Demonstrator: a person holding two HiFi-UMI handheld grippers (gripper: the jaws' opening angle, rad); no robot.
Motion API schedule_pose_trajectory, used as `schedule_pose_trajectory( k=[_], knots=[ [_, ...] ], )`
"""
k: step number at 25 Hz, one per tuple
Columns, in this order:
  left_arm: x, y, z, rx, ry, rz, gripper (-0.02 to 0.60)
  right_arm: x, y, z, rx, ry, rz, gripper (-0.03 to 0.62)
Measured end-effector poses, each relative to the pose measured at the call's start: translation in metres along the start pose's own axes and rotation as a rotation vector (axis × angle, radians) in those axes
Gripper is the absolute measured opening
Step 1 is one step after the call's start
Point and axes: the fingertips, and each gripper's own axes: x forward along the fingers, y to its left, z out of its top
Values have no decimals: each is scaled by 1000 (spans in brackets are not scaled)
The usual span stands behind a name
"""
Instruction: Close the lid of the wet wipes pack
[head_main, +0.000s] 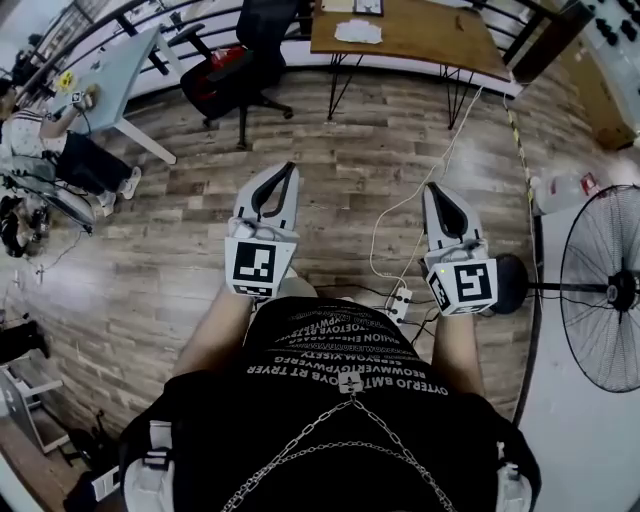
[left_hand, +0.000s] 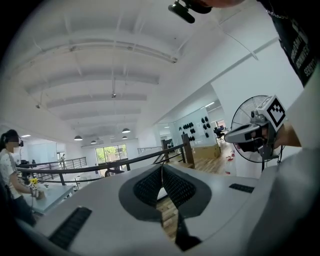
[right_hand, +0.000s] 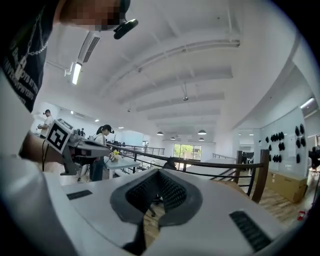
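Note:
No wet wipes pack shows in any view. In the head view my left gripper (head_main: 289, 170) and right gripper (head_main: 432, 187) are held side by side in front of the person's torso, above the wood floor (head_main: 330, 180). Both point forward and level. The left gripper view looks out at a railing and the ceiling, and its jaws (left_hand: 161, 169) meet at the tips with nothing between them. The right gripper's jaws (right_hand: 159, 173) are likewise shut and empty. Each gripper appears in the other's view, the right one (left_hand: 250, 134) and the left one (right_hand: 86, 146).
A wooden table (head_main: 420, 38) with a white object (head_main: 357, 31) stands far ahead, with a black office chair (head_main: 245, 55) to its left. A standing fan (head_main: 603, 290) is at the right and a power strip (head_main: 398, 302) lies on the floor. A person (head_main: 35, 140) sits at a light table (head_main: 125, 65).

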Motion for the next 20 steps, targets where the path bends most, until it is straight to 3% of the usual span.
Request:
schedule_pose_trajectory(
  k=[3,7,9,11,15,20],
  knots=[
    [-3,-3,-1,-8,-2,-1,28,4,11,-3,-20,10,24,3],
    [-1,2,-11,-13,17,-3,28,12,12,-11,42,16,37,12],
    [4,7,-18,-17,28,-9,29,20,12,-18,64,30,41,86],
    [13,12,-23,-16,31,-16,29,30,11,-23,84,42,40,109],
    [44,22,-33,-13,35,-53,29,58,9,-28,93,55,31,127],
    [106,54,-22,-65,4,-59,28,108,-3,-30,110,99,31,127]
  ],
)
